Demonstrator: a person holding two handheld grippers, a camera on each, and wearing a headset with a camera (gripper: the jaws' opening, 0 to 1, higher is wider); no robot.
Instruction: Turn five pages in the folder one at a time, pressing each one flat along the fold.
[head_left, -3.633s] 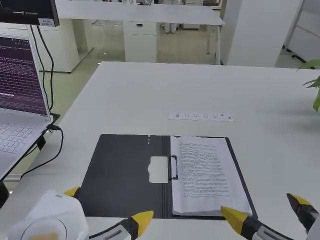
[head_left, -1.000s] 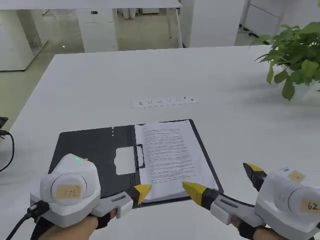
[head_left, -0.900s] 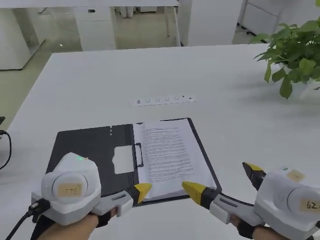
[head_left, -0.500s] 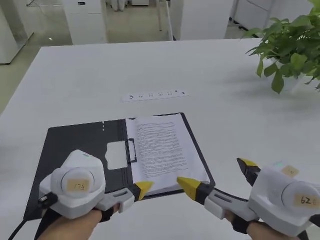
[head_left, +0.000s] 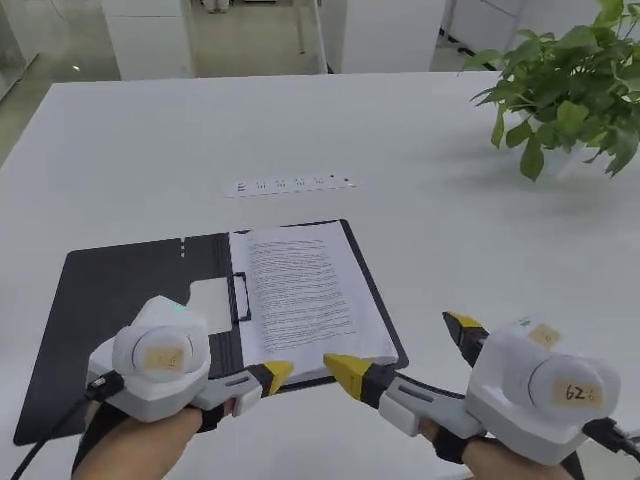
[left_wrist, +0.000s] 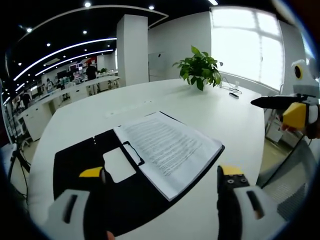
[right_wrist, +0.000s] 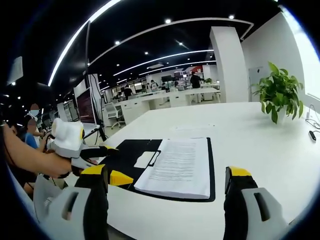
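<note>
Left gripper view, jaws: the left gripper (left_wrist: 161, 171) has its yellow-tipped jaws spread wide, one tip over the folder's dark half and the other beyond its near corner.
Left gripper view, folder: the folder (left_wrist: 75, 165) lies open on the white table (left_wrist: 225, 115). It is black, with a stack of pages (left_wrist: 167, 147) on one half.
Left gripper view, fold: a clip (left_wrist: 132, 152) sits along the spine, with a white patch (left_wrist: 119, 165) just beside it on the bare cover.
Right gripper view, jaws: the right gripper (right_wrist: 167, 171) also has its jaws spread wide, framing the near edge of the folder.
Right gripper view, pages: the pages are white sheets covered in fine black print. They lie flat with squared edges, and the stack's thickness shows at the near side.
Right gripper view, other tool: the left gripper comes in from the left, with its yellow tips at the folder's near edge.
Head view, folder: the folder is open near the table's front edge, black cover to the left and printed pages to the right.
Head view, jaws: one left tip and the inner right tip point towards each other at the near edge of the pages. I cannot tell whether they touch.
Head view, beyond: a socket strip (head_left: 290, 184) is set in the table behind the folder. A potted plant (head_left: 560, 90) stands well apart at the far right.
</note>
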